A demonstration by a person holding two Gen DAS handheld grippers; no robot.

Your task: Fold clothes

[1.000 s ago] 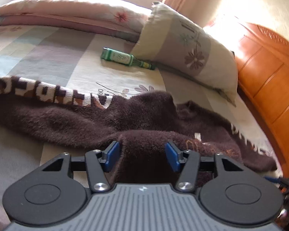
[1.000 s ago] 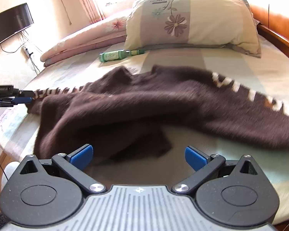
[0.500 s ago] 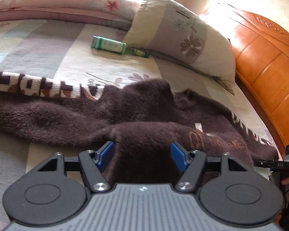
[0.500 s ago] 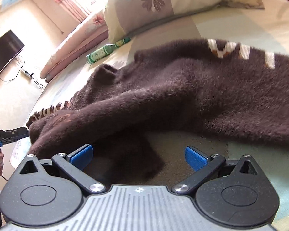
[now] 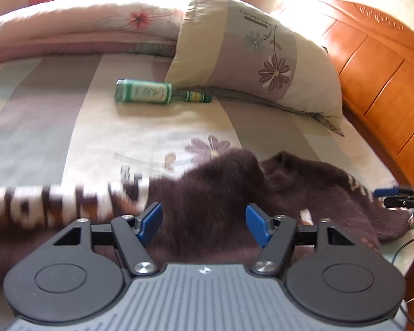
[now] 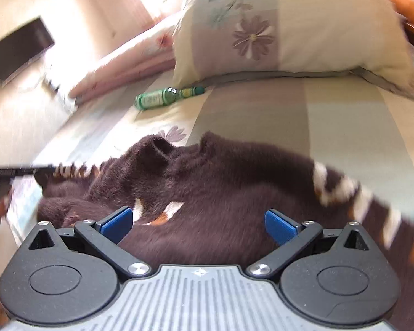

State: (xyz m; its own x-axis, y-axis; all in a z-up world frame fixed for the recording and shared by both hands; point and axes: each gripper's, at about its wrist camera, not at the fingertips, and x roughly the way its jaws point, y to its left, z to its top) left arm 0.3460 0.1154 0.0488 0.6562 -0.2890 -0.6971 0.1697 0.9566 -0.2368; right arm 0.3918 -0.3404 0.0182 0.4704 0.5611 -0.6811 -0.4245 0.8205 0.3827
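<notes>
The sweater [image 6: 229,193], dark brown and fuzzy, lies spread across the bed [image 5: 41,127]. The left gripper [image 5: 204,222] has its jaws apart, not pressing the fabric seen between them. The right gripper [image 6: 198,224] stands wide open over the sweater. The white letters on the sleeve [image 5: 55,207] are too blurred to read. Near the pillow [image 5: 256,52], printed "DREAMCITY", lies a green bottle [image 5: 151,92] with an unreadable label.

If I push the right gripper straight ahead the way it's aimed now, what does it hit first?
Most likely the brown sweater: the right gripper has its jaws open, and the fuzzy fabric fills the space directly ahead. The green bottle and pillow lie well beyond it. Depth is hard to judge.
</notes>
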